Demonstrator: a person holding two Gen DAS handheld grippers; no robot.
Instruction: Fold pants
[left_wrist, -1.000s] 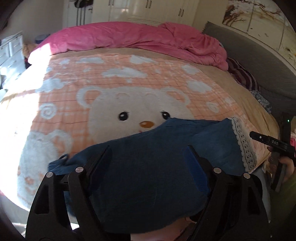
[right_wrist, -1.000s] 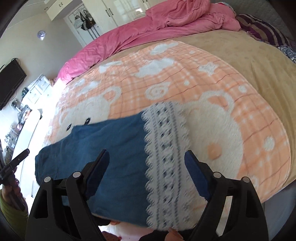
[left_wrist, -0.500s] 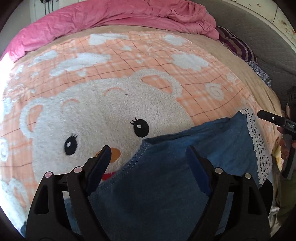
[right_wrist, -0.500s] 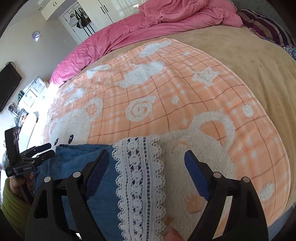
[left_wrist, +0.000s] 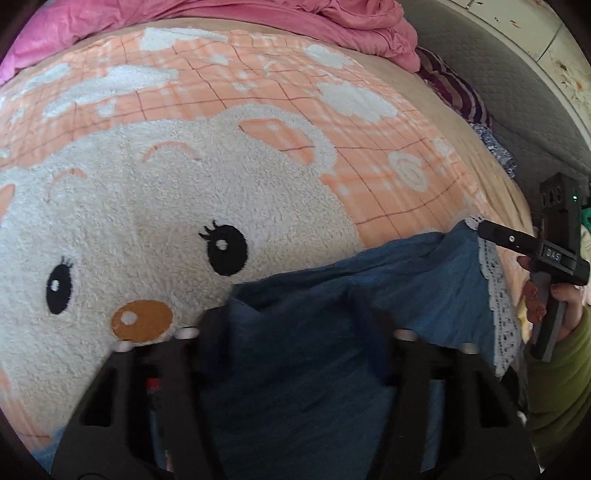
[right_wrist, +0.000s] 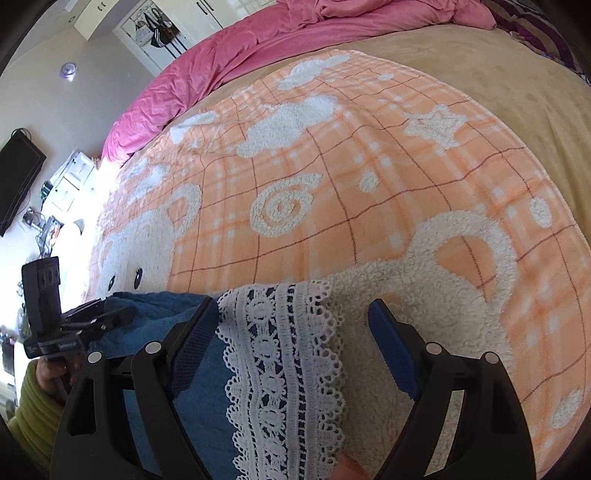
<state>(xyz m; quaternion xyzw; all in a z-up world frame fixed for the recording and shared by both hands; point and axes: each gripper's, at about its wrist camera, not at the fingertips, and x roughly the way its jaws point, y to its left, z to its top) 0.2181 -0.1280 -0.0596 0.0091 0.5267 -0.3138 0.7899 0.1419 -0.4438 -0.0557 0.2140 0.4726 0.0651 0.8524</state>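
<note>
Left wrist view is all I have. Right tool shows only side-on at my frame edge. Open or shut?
Observer: Open. The right wrist view shows the right tool with jaws spread wide, nothing pinched.
Operator: What's between them?
Observer: The white lace hem of the blue pants, lying flat on the bear blanket.
Operator: Anything off the bed on that side?
Observer: A black screen on the wall, far left.
</note>
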